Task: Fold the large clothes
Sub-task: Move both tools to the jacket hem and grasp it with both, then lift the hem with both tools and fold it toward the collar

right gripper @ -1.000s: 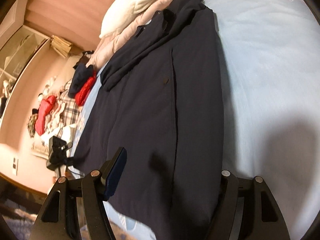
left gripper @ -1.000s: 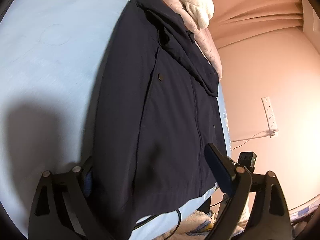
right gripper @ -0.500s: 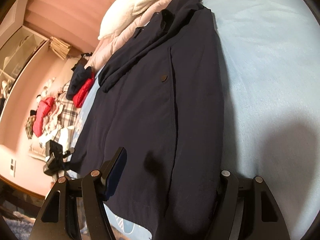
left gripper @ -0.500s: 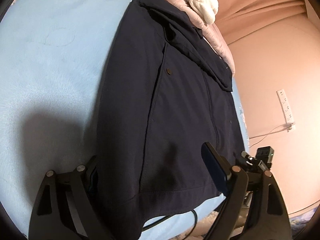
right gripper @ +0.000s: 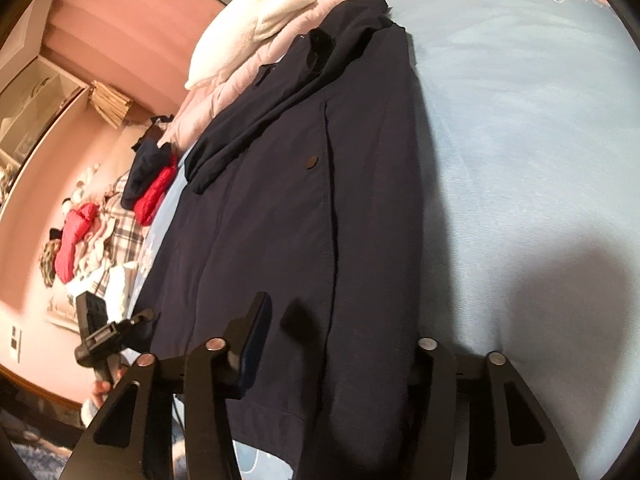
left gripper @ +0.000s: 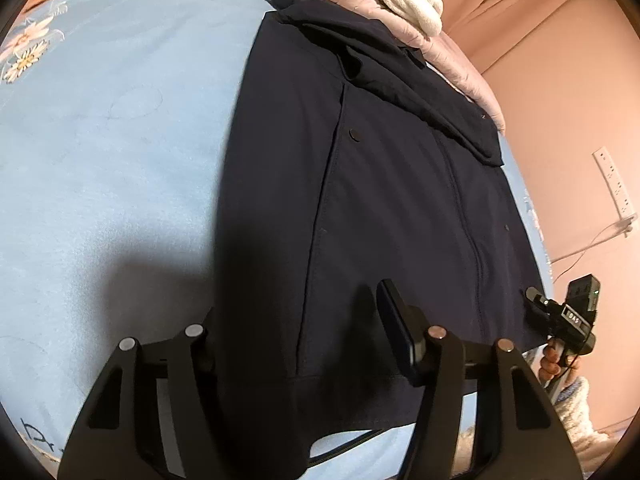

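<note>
Closing both claws, left claw (left gripper: 298, 334) and right claw (right gripper: 340, 326), around the smooth navy coat's (left gripper: 384, 184) hem.

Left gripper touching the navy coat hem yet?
Touching. In the left wrist view the left gripper straddles the navy coat; its jaws are closing, the left finger is half buried under the fabric edge, and the hem bunches between the fingers.

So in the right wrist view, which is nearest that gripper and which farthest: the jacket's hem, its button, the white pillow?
From the right gripper:
1. Hem, between its closing fingers.
2. Button, mid-jacket, farther up the bed.
3. White pillow, at the far end, upper left.
</note>
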{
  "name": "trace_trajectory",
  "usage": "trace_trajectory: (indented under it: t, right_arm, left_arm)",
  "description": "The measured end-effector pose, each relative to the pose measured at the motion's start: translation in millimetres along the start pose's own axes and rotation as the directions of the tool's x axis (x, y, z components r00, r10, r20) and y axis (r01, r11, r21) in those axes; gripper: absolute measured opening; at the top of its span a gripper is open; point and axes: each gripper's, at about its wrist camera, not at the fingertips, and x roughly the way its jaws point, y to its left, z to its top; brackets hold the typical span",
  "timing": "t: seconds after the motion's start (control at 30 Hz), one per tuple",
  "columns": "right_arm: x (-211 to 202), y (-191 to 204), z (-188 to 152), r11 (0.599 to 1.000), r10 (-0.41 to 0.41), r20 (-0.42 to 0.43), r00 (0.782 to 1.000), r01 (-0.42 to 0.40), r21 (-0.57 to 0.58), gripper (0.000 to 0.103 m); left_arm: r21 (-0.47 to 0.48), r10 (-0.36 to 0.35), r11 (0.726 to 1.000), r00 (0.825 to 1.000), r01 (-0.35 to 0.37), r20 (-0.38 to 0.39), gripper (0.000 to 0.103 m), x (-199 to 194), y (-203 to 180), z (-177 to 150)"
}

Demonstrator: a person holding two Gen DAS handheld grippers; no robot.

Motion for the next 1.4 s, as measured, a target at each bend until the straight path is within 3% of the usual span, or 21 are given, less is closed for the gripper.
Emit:
trace_trajectory:
  t: [0.27,0.37,0.7,1.4]
  right_arm:
    - [0.5,1.0,-1.1,1.000,-0.024,0.011,1.000,0.024,0.000,0.041]
    - [0.9,1.7,-1.5,0.999,-0.044,0.014,0.999,0.044,-0.007,0.032]
    - [0.0,1.1,-3.4,0.999,-0.040,0.036,0.999,0.040,0.007,0.025]
    - [-0.1,7.7,-8.0,0.999,-0.029,0.069,0.997,0.028,0.014,0.016]
  left_arm:
    - [0.046,0.070,0.996,0.997,-0.070,0.012,0.046,1.3,-4.2,-1.1]
    - [0.046,0.090,0.995,0.996,-0.090,0.018,0.039,0.6,-3.8,-1.5]
    - [0.028,0.097,0.995,0.995,-0.098,0.035,0.037,-1.9,-2.8,-2.9]
    - [0.010,0.123,0.992,0.991,-0.124,0.057,0.023,-6.2,-5.7,-3.2]
